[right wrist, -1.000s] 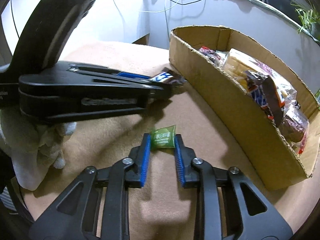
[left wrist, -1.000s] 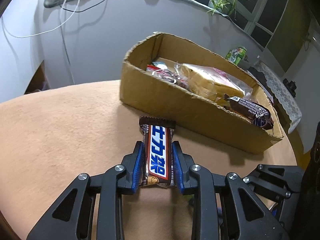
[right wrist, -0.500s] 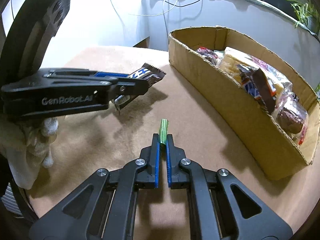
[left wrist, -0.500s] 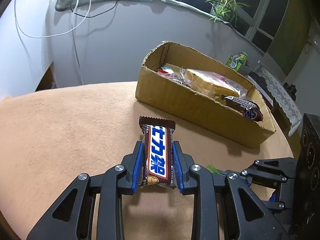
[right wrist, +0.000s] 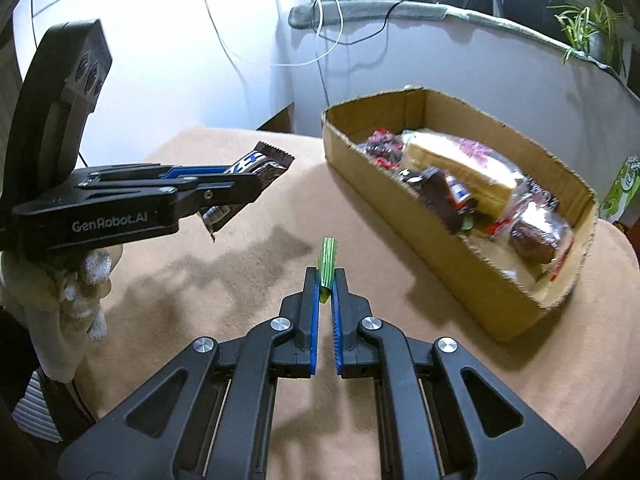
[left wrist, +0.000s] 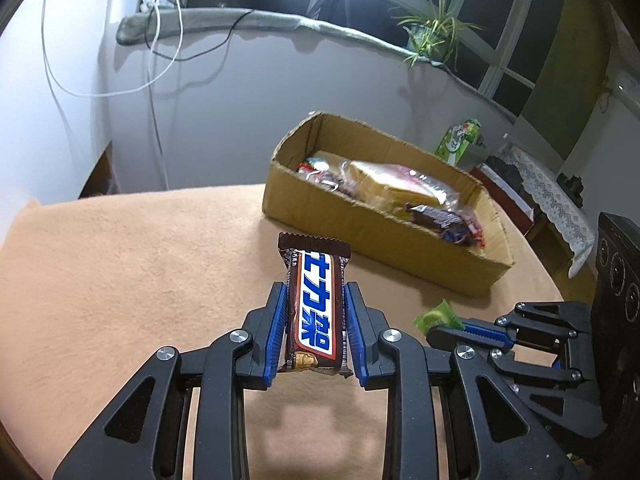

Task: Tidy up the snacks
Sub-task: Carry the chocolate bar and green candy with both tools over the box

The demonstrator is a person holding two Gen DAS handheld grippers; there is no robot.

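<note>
Both pinched snacks now higher above tan tablecloth point(left wrist: 120, 280), white wall point(left wrist: 240, 100) behind.

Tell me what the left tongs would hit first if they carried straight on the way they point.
Probably bare tablecloth short of the cardboard box. The left tongs, shut on the chocolate bar, aim downward with the box ahead and slightly right; depth is hard to judge.

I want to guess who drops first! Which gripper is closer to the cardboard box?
Right, though only slightly. The right gripper, pinching a green candy, hangs just off the cardboard box. The left gripper, clamping a chocolate bar, hangs beside it, slightly farther back.
</note>
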